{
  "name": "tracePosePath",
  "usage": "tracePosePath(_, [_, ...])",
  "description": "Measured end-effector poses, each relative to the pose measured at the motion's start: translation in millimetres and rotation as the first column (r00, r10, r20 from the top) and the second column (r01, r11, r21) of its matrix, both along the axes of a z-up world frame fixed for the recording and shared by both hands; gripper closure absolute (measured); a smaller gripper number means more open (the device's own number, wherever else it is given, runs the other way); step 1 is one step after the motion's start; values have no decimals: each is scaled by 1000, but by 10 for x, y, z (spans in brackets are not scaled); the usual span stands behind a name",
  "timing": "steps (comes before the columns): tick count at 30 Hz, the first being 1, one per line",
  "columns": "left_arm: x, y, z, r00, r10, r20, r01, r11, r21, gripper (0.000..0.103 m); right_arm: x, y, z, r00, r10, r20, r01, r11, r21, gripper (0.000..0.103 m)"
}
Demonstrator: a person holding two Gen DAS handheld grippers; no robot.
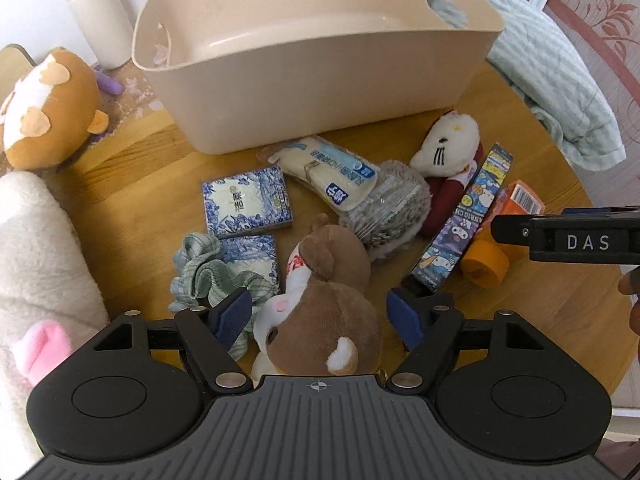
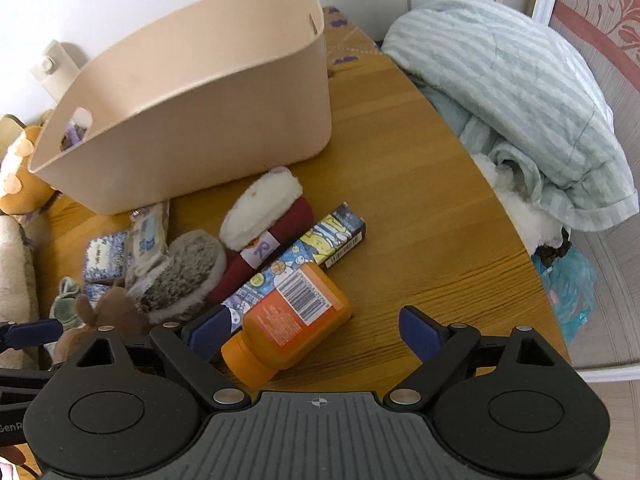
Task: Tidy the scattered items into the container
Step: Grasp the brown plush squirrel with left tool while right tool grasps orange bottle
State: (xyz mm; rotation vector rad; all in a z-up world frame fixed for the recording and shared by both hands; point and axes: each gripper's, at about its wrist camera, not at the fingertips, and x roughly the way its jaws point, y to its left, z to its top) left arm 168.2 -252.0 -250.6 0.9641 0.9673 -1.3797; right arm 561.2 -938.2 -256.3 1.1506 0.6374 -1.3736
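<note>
Both grippers point steeply down over the clutter on the round wooden table [image 2: 420, 184]. Left gripper [image 1: 320, 320]: jaws spread wide on either side of the brown plush toy [image 1: 324, 312], pads not pressing on it, nothing held. Right gripper [image 2: 308, 330]: jaws also apart, straddling the orange bottle [image 2: 288, 320], which lies on its side with the cap toward the camera; the left pad is just beside the bottle's shoulder, the right pad well clear of it, so no grip yet. The beige container [image 1: 320, 80] stands upright behind the pile and looks empty inside as far as the left wrist view shows. Still on the table: two blue patterned boxes [image 1: 246, 204], a green scrunchie [image 1: 208, 276], a white wrapped packet [image 1: 328, 172], a grey furry item [image 1: 396, 208], a white cat plush [image 1: 448, 144] and a long cartoon-printed box [image 1: 464, 216]. Risks, as I judge them: the bottle is round and rests against the cartoon box, so an off-centre close could roll it away or pinch the box along with it. The plush is soft and overlaps the scrunchie; a shallow close may catch only fur and drop it mid-carry, or drag the scrunchie up too. The two grippers work near each other, so lifting together invites a collision.
</note>
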Motion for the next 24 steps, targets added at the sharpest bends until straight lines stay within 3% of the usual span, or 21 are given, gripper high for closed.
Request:
tracePosePath(7, [38, -55, -136, 999, -30, -35, 31, 998, 51, 29, -59, -22, -127, 997, -76, 3, 76, 995, 58, 12])
tracePosePath(12, [67, -89, -188, 994, -74, -82, 81, 993, 84, 32, -140, -34, -175, 987, -162, 6, 160, 982, 98, 25])
tracePosePath(17, [81, -124, -240, 991, -96, -96, 106, 989, 102, 33, -207, -26, -258, 951, -308, 30, 302, 944, 130, 34])
tracePosePath(21, [99, -179, -286, 989, -88, -116, 102, 987, 122, 34, -221, -25, -278, 933, -357, 39, 350, 929, 121, 38])
tracePosePath(24, [112, -188, -292, 987, -103, -119, 118, 985, 124, 36, -237, -14, -297, 900, -431, 62, 422, 899, 116, 50])
